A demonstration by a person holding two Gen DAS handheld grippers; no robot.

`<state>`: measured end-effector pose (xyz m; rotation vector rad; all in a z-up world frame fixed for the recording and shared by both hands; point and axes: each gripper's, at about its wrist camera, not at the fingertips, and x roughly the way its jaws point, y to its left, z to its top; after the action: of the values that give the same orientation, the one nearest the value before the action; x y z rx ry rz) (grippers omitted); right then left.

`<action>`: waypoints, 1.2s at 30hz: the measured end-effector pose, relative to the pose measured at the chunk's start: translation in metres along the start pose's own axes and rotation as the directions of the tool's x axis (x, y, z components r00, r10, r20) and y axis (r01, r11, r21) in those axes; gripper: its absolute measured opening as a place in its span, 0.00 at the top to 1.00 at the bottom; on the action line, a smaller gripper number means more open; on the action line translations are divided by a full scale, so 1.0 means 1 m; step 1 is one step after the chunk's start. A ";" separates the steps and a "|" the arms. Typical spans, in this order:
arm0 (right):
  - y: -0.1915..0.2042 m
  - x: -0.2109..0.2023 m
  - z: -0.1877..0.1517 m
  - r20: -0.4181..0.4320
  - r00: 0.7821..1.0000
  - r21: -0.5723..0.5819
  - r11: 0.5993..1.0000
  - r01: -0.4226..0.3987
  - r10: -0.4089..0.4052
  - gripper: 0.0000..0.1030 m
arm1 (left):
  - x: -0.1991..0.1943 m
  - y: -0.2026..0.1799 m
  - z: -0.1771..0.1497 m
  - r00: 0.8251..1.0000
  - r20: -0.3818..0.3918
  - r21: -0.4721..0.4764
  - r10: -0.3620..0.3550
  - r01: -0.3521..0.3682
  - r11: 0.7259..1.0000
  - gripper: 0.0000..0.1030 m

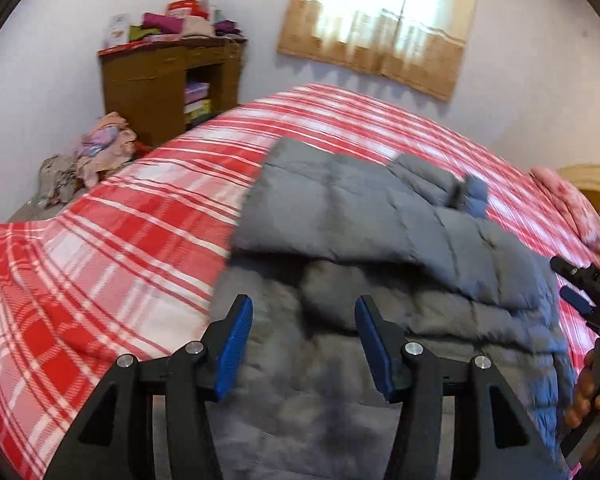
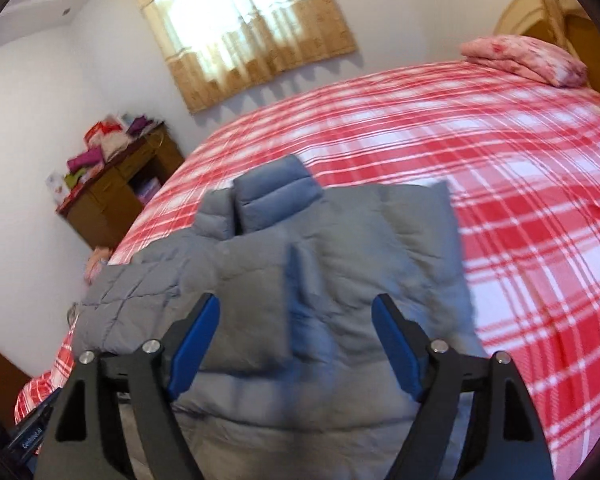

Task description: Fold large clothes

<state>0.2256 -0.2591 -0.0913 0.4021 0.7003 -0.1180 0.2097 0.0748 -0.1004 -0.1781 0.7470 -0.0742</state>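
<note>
- A grey quilted puffer jacket (image 1: 380,248) lies on a bed covered with a red and white plaid bedspread (image 1: 112,264), near the bed's front edge.
- The jacket is partly folded: in the left wrist view one quilted panel lies doubled over the rest, and a sleeve (image 1: 436,184) rests across the top.
- In the right wrist view the jacket (image 2: 340,280) fills the foreground, with its stand-up collar (image 2: 276,196) pointing towards the far side of the bed.
- The left gripper (image 1: 304,344) hangs just above the near part of the jacket, its two blue-padded fingers (image 1: 236,348) spread wide apart with nothing between them.
- The right gripper (image 2: 296,352) hangs over the jacket as well, its blue-padded fingers (image 2: 194,344) also spread wide and holding nothing.
- At the right edge of the left wrist view, the right gripper (image 1: 584,292) shows as a black frame, with the person's hand (image 1: 592,396) around its handle.
- A pink floral pillow (image 2: 528,56) sits at the far corner of the bed.
- A brown wooden cabinet (image 1: 168,80) stands against the white wall, with folded clothes stacked on top.
- A loose pile of clothes (image 1: 100,152) lies beside the cabinet, past the bed's far left edge.
- A window with a tan curtain (image 2: 244,28) glows brightly on the wall behind the bed.
</note>
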 end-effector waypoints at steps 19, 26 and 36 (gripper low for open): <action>0.015 0.018 -0.009 -0.062 0.994 -0.170 0.982 0.078 -0.090 0.80 | 0.007 0.017 0.061 0.990 0.104 -0.016 0.100 -0.098 0.995 0.47; -0.002 0.033 -0.028 -0.108 0.987 -0.134 0.986 0.102 -0.117 0.79 | 0.055 -0.037 0.075 0.992 0.074 0.077 0.098 -0.104 0.992 0.47; -0.019 0.011 -0.030 -0.094 0.989 -0.121 0.988 0.098 -0.110 0.49 | 0.111 -0.032 0.050 0.986 -0.062 0.103 0.152 -0.145 0.984 0.47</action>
<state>0.2118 -0.2641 -0.1253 0.2609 0.8241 -0.1560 0.3247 0.0355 -0.1328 -0.0260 0.8222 0.0252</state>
